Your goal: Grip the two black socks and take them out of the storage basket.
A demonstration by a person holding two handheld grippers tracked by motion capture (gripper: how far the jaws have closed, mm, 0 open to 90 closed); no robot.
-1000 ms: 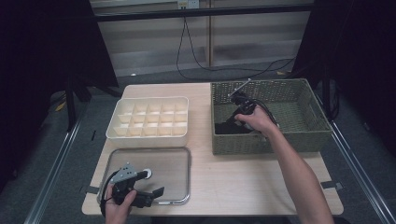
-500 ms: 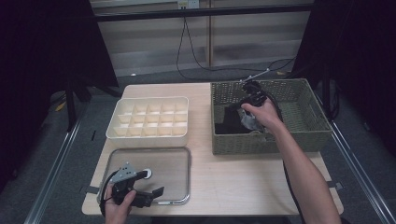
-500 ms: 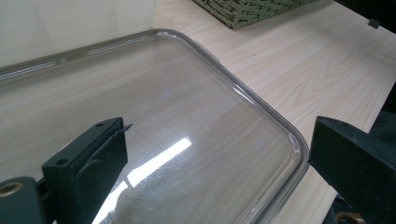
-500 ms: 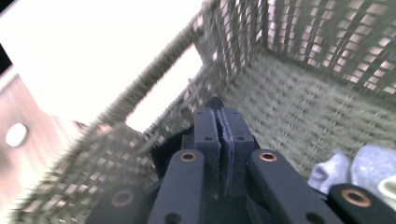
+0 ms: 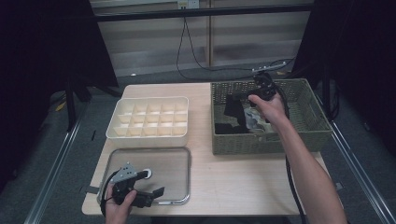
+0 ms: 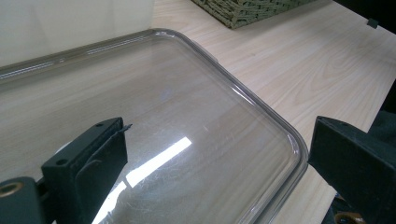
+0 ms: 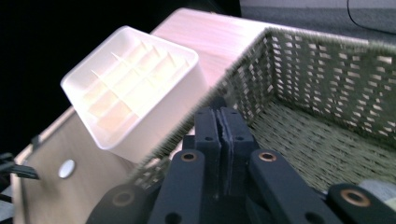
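My right gripper (image 5: 235, 97) hangs over the left part of the green woven basket (image 5: 266, 142), raised above its floor. Its jaws are pressed together (image 7: 219, 114) with a thin dark edge between the pads, and a dark cloth piece (image 5: 232, 107) hangs from them in the high view. More dark cloth (image 5: 224, 128) and a pale grey item (image 5: 252, 120) lie in the basket below the hand. My left gripper (image 5: 152, 183) rests low over the clear plastic tray (image 5: 187, 177) at the front left. Its jaws stand wide apart (image 6: 219, 154) with nothing between them.
A cream compartment box (image 5: 149, 116) stands behind the tray, left of the basket (image 7: 327, 70); it appears in the right gripper view too (image 7: 130, 93). A small round pale disc (image 5: 147, 173) lies on the tray by the left gripper. Bare wood (image 5: 233, 182) spreads between tray and basket.
My right hand has risen out of the basket and tilted, bringing the dark cloth piece up with it. The left hand has stayed where it was.
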